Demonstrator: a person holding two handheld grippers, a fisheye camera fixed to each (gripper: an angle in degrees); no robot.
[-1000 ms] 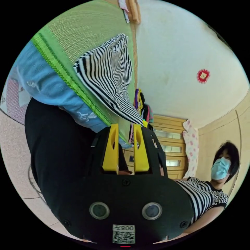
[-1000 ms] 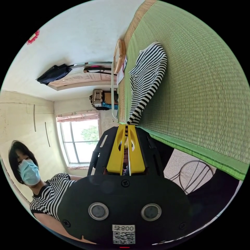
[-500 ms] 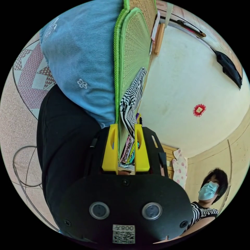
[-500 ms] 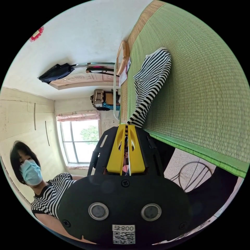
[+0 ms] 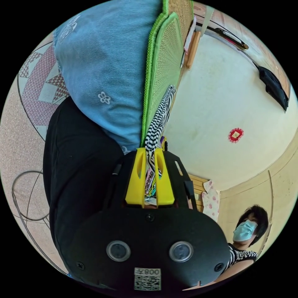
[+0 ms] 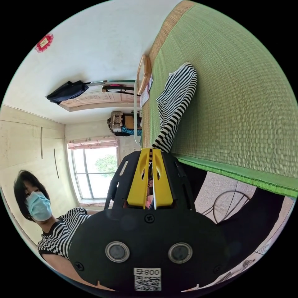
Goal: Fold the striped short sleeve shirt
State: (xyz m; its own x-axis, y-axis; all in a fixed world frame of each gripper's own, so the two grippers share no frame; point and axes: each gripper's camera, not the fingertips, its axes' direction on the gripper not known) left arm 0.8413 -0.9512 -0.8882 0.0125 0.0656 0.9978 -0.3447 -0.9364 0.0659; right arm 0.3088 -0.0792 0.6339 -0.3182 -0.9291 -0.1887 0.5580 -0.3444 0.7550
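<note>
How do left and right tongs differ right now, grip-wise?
Left yellow two-jaw tongs have their jaws closing on a bunched edge of the black-and-white striped shirt, a narrow gap between them; right yellow two-jaw tongs are pressed nearly flat together on a thin corner of the shirt. The left pair sits at the green woven mat's edge; the right pair looks across the mat. Both grip the same shirt.
</note>
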